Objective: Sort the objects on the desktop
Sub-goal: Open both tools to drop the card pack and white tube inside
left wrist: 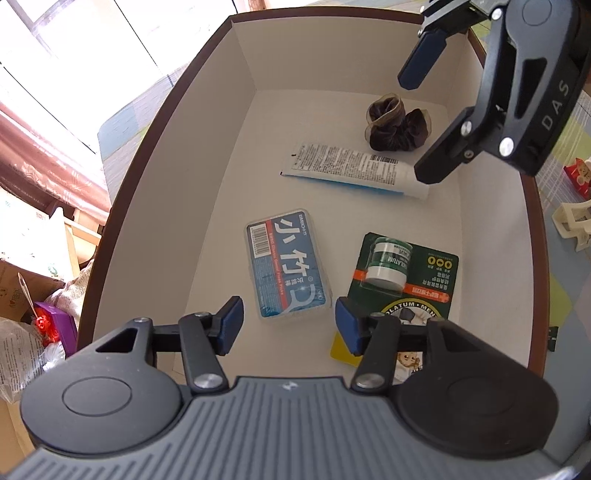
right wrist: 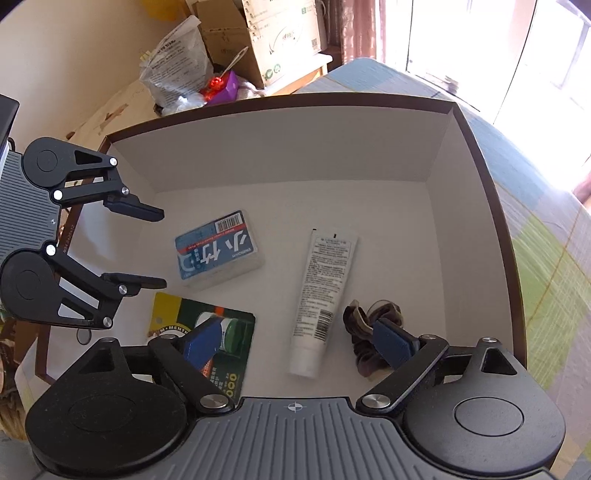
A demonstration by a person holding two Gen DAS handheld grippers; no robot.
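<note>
A white-lined box with a brown rim point(left wrist: 155, 147) point(right wrist: 480, 155) holds a blue floss-pick case point(left wrist: 286, 267) point(right wrist: 218, 251), a white tube point(left wrist: 354, 171) point(right wrist: 321, 302), a dark brown scrunchie point(left wrist: 397, 125) point(right wrist: 364, 334) and a green carded balm jar point(left wrist: 402, 275) point(right wrist: 207, 332). My left gripper point(left wrist: 290, 326) point(right wrist: 162, 249) hovers open above the box floor, just near of the floss case, with nothing between its fingers. My right gripper point(right wrist: 299, 343) point(left wrist: 424, 125) hangs open over the tube and scrunchie, holding nothing.
The box sits on a pastel checked cloth point(right wrist: 546, 258). A cream hair claw point(left wrist: 574, 225) and a small red item point(left wrist: 580, 171) lie outside the box at the right. Cardboard boxes point(right wrist: 280, 33), a plastic bag point(right wrist: 177, 66) and a purple box point(left wrist: 55, 321) stand beyond the table.
</note>
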